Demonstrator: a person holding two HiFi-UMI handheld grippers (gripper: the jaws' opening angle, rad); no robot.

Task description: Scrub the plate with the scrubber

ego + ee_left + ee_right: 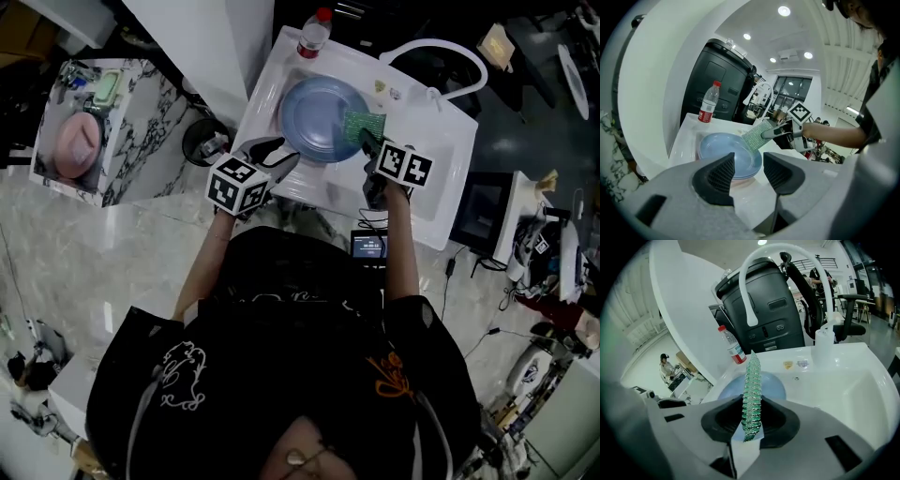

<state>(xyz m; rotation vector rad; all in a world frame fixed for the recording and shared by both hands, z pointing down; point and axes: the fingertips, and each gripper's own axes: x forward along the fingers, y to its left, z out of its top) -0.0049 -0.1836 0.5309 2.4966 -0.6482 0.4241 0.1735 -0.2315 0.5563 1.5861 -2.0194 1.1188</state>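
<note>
A light blue plate (314, 117) lies in the white sink (281, 56); it looks like a stack of two in the left gripper view (726, 150). My right gripper (367, 141) is shut on a green mesh scrubber (364, 125), which hangs over the plate's right rim. The right gripper view shows the scrubber (752, 390) edge-on between the jaws of that gripper (751, 416), with the plate (771, 383) behind it. My left gripper (284, 153) stands open at the plate's near-left edge with nothing between its fingers (719, 176). From the left gripper view the scrubber (757, 133) slants down onto the plate.
A red-capped water bottle (315, 32) stands at the sink's back edge. A white arched faucet hose (441, 52) loops at the right, beside a white dispenser (824, 344). A deeper basin (436, 159) lies to the right. A marble counter (141, 112) stands to the left.
</note>
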